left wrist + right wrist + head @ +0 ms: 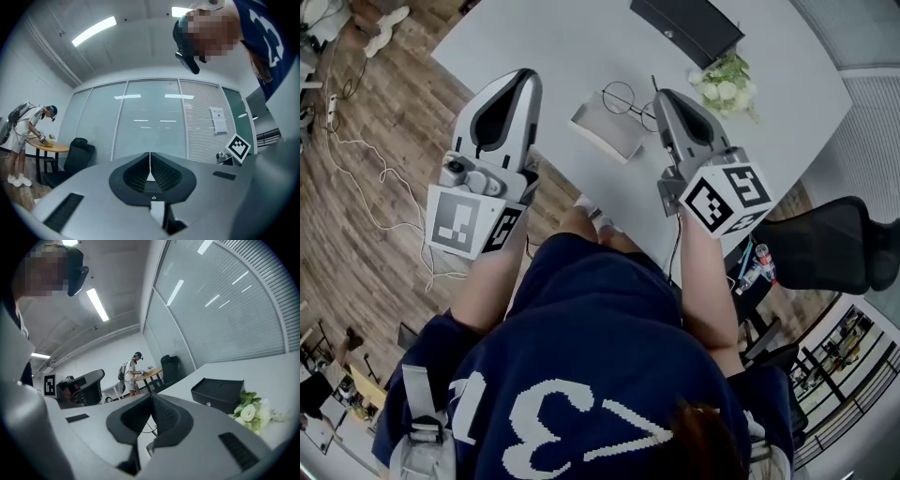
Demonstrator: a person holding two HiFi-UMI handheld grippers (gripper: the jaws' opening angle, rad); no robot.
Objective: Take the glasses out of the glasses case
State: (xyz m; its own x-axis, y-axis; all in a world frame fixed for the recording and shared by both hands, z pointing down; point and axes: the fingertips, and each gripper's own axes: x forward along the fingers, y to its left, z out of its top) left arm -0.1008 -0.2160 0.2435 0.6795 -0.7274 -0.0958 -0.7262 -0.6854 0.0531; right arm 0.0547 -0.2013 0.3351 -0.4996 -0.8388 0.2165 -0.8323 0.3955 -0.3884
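Round wire-framed glasses [625, 97] lie on the white table [553, 37], just beyond a pale grey glasses case [607, 128]. My right gripper [659, 94] hangs above the table right of the case. Its tip is close over the right lens, and it is shut with nothing in it. My left gripper [528, 77] is raised over the table's left edge, left of the case, also shut and empty. In the left gripper view the left gripper [150, 159] points level at a glass wall. In the right gripper view the right gripper [151, 401] shows its pads pressed together.
A black box [685, 26] sits at the far side of the table and a small bunch of white flowers [727, 84] beside it. A black office chair [834, 246] stands at the right. Cables [366, 159] trail on the wooden floor at the left. A person [130, 373] stands at a round table far off.
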